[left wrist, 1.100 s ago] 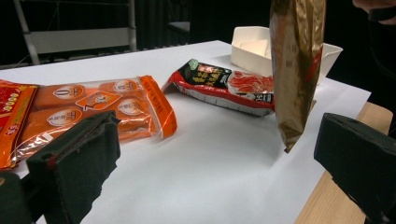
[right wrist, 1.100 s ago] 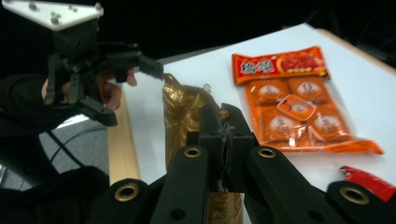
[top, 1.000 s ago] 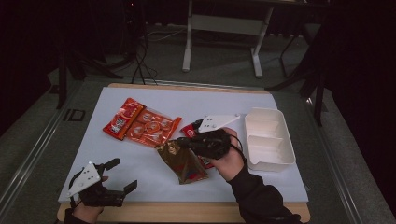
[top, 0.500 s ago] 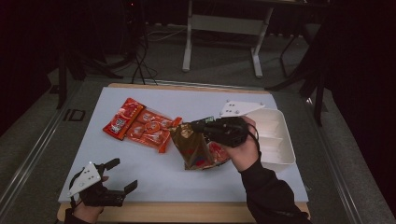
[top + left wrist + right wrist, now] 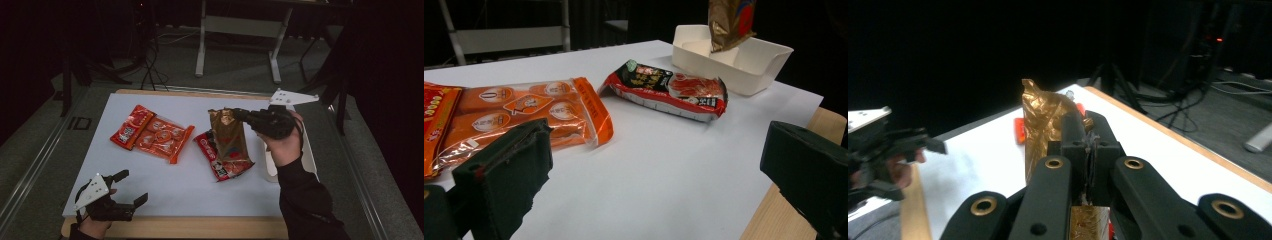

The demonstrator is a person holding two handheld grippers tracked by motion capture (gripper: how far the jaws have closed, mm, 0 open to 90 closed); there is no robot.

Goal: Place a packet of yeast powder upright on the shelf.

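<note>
My right gripper (image 5: 237,115) is shut on the top edge of a gold-brown snack bag (image 5: 230,140), which hangs in the air left of the white tray (image 5: 270,171). In the right gripper view the jaws (image 5: 1083,135) pinch the crumpled gold bag (image 5: 1040,120). In the left gripper view the gold bag (image 5: 728,20) dangles over the tray (image 5: 769,57). A red noodle packet (image 5: 216,162) lies on the white mat below the bag. My left gripper (image 5: 132,186) rests open at the front left corner, its pads (image 5: 504,172) wide apart and nothing between them.
A clear orange multipack (image 5: 164,140) and a red-orange packet (image 5: 131,127) lie left of centre on the mat. The red noodle packet (image 5: 671,90) lies between the orange multipack (image 5: 519,115) and the tray. The table's wooden front edge (image 5: 200,227) runs close to my left hand.
The right gripper has lifted the gold bag off the mat and carried it right and farther away, toward the tray, uncovering the red packet. The left gripper has stayed put.
</note>
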